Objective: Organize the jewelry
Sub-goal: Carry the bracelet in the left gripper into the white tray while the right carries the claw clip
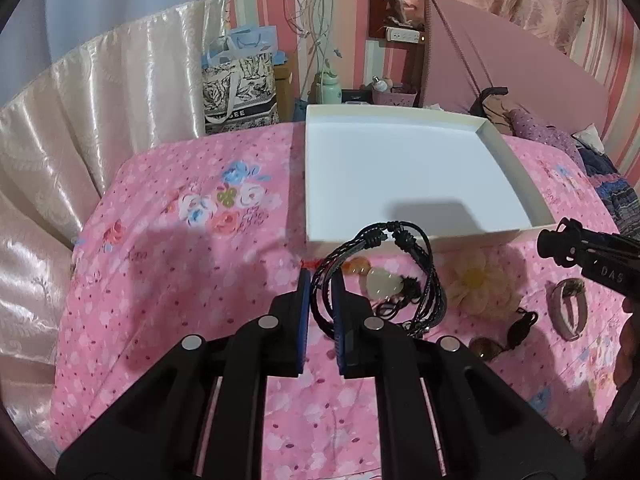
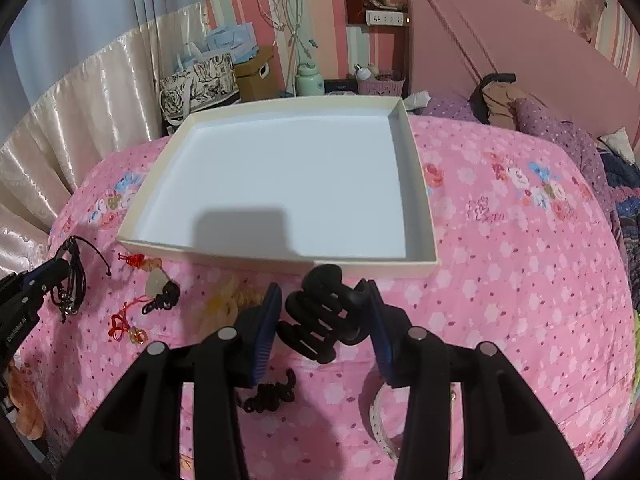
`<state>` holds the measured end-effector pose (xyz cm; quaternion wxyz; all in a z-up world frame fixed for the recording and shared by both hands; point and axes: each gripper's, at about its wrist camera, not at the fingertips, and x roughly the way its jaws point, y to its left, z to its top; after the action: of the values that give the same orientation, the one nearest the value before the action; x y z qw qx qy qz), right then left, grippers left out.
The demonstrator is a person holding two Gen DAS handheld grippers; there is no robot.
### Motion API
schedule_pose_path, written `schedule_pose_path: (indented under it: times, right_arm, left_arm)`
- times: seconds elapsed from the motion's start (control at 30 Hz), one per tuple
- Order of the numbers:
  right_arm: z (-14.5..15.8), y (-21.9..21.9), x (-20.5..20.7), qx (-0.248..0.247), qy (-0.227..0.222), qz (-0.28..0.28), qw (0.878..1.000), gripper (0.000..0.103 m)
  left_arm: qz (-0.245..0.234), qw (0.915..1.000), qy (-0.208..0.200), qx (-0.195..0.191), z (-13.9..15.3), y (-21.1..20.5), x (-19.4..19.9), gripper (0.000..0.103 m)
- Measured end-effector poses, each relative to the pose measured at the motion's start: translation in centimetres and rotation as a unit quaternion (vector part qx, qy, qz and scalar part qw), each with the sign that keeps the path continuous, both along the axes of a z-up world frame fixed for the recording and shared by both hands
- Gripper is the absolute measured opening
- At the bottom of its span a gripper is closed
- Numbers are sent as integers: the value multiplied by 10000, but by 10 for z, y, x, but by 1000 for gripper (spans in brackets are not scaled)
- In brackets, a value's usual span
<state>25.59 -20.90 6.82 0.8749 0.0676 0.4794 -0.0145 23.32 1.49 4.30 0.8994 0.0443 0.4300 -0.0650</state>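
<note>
In the left wrist view my left gripper (image 1: 321, 280) is shut on a black braided cord bracelet (image 1: 404, 272), whose loops hang off to the right above the pink bedspread. In the right wrist view my right gripper (image 2: 322, 308) is shut on a black hair claw clip (image 2: 320, 320), just in front of the near wall of a shallow white box (image 2: 240, 258). The box (image 1: 480, 240) has nothing in it. The right wrist view shows the left gripper (image 2: 56, 272) at the far left with the bracelet (image 2: 74, 280). The claw clip (image 1: 560, 242) shows at the right edge of the left wrist view.
On the flowered bedspread lie a pale stone pendant (image 2: 158, 280), red knotted charms (image 2: 128, 328), a yellow flower clip (image 1: 478, 280), a black spiral hair tie (image 2: 272, 394), a pink band (image 1: 568, 308) and a white dotted band (image 2: 380, 420). Curtains hang at left; a pink headboard (image 1: 500, 52) stands at right.
</note>
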Motion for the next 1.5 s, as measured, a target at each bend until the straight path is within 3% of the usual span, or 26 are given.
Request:
schedule_pose_path:
  times: [0.23, 0.4, 0.73, 0.9, 1.17, 1.5]
  right_arm:
    - [15, -2, 20, -84, -121, -43, 9999, 43]
    - [18, -16, 60, 67, -151, -92, 9998, 43]
    - [-6, -42, 160, 14, -132, -261, 9996, 43]
    - [-21, -46, 193, -212, -108, -270, 9994, 43]
    - [-39, -49, 217, -242, -25, -299, 9993, 43]
    - [-48, -49, 219, -154, -161, -331, 9992, 43]
  left_arm:
    - [-138, 9998, -125, -61, 27, -12, 23, 8]
    - [-127, 9998, -42, -135, 31, -27, 69, 9]
    - [-256, 9995, 127, -94, -3, -74, 169, 9]
    - [-245, 9995, 207, 40, -23, -87, 198, 9]
    - [-86, 9993, 363, 18, -44, -93, 235, 9]
    - [-15, 9991, 427, 56, -63, -95, 246, 9]
